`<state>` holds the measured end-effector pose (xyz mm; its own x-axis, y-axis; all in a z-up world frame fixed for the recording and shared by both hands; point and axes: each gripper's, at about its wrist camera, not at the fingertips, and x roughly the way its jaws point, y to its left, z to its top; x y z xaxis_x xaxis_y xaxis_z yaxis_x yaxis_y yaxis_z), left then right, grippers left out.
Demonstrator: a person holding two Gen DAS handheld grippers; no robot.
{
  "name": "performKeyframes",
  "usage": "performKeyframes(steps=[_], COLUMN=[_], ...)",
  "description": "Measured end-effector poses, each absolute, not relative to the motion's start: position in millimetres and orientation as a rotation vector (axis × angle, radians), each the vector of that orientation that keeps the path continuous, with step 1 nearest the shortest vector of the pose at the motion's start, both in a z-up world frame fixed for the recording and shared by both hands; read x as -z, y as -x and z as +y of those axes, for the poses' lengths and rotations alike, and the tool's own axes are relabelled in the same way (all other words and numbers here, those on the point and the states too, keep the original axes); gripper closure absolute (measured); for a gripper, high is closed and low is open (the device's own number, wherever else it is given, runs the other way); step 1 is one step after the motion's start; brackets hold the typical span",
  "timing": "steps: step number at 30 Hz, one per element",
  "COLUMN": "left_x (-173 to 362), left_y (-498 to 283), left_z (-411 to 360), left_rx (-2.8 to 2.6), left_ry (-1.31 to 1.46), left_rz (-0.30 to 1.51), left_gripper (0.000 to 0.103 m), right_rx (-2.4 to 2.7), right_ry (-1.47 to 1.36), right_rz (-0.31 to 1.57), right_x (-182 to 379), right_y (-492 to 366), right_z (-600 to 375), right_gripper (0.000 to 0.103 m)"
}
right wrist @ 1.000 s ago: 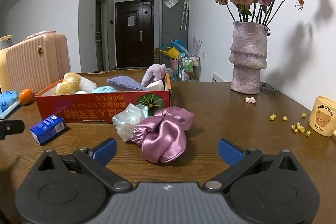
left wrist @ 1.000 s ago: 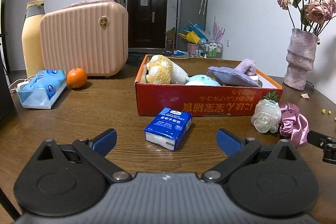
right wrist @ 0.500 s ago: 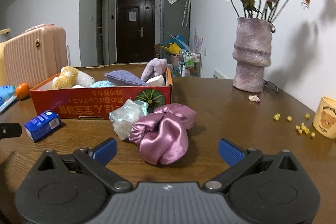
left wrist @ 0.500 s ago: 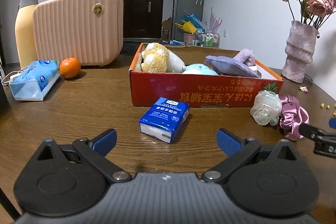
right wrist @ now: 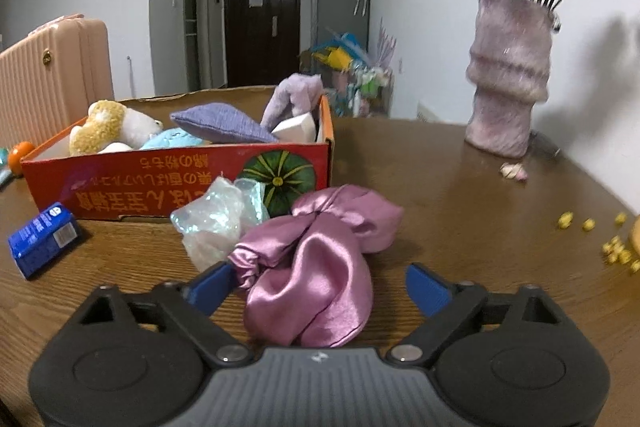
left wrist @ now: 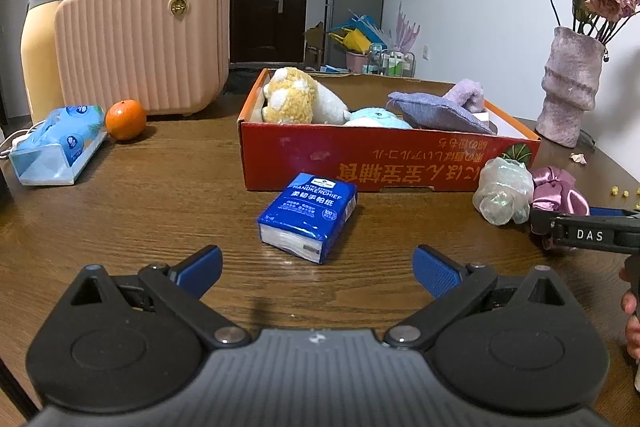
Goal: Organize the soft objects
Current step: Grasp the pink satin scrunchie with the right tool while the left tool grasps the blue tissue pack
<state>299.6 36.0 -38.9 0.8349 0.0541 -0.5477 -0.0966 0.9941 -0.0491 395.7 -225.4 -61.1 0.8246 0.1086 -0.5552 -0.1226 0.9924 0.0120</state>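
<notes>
A red cardboard box (left wrist: 360, 159) (right wrist: 120, 183) holds a yellow-white plush (left wrist: 296, 97), a light blue plush (left wrist: 376, 117), a purple cushion (left wrist: 436, 113) and a lilac plush (right wrist: 298, 97). A blue tissue pack (left wrist: 310, 213) (right wrist: 42, 239) lies in front of it. My left gripper (left wrist: 316, 269) is open, just short of the pack. A pink satin scrunchie (right wrist: 316, 259) (left wrist: 558, 189) and a clear plastic scrunchie (right wrist: 218, 223) (left wrist: 502, 189) lie by the box's right corner. My right gripper (right wrist: 320, 285) is open with the pink scrunchie between its fingers.
A pink suitcase (left wrist: 140, 43), a yellow bottle (left wrist: 38, 43), an orange (left wrist: 125, 113) and a wet-wipes pack (left wrist: 56, 145) stand at the left. A vase of dried roses (right wrist: 508, 79) stands at the right. Yellow crumbs (right wrist: 592, 235) lie on the wooden table (right wrist: 460, 195).
Both grippers moved forward over the table. The right one closed in until the pink scrunchie sits between its open fingers; the left one came nearer the tissue pack.
</notes>
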Motion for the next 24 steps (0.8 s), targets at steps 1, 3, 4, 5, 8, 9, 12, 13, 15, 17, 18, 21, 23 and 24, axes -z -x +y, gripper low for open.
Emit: performKeyframes(steps=[1,3,4,5,8,9,12,13,15,17,18,21,23,24], left_x=[39,40,40,40,40,40,41,42,42,42,42,41,41,41], left_y=[-300,-300,-300,-300,-300,-300,-301,-301,-302,-302,-302,-302,-302,-302], left_z=[36,37,37,37,37,37,38,39,40,40,40,40,41,41], left_rx=[-0.08,-0.079,-0.078,-0.078,-0.077,-0.077,-0.08,-0.081,-0.082,-0.08,-0.079,-0.075,-0.076,-0.076], left_ry=[0.076,0.077,0.078,0.078,0.077,0.078,0.08,0.081,0.084,0.087,0.087,0.09,0.093,0.093], left_rz=[0.579,0.581,0.582,0.582,0.585,0.586,0.588,0.588,0.589,0.59,0.591,0.59,0.589,0.589], left_gripper=[0.0,0.0,0.0,0.0,0.0,0.0,0.0,0.0,0.0,0.0,0.0,0.0,0.0,0.0], right_rx=[-0.133,-0.153,-0.166,-0.174,-0.18,-0.178,-0.166,-0.16,-0.146,-0.133,-0.121,-0.104,-0.092,-0.086], right_ry=[0.012,-0.013,-0.023,-0.032,-0.046,-0.048,-0.051,-0.053,-0.071,-0.091,-0.1,-0.123,-0.138,-0.14], right_rz=[0.6,0.622,0.632,0.641,0.633,0.629,0.607,0.593,0.551,0.514,0.496,0.457,0.431,0.422], right_x=[62,65,66,67,67,66,64,62,56,51,48,42,39,38], right_y=[-397,-398,-399,-399,-397,-396,-393,-391,-385,-380,-378,-373,-371,-370], right_z=[-227,-230,-231,-231,-233,-234,-236,-238,-245,-254,-258,-270,-276,-279], right_gripper=[0.025,0.042,0.056,0.063,0.077,0.078,0.083,0.084,0.085,0.086,0.086,0.092,0.094,0.094])
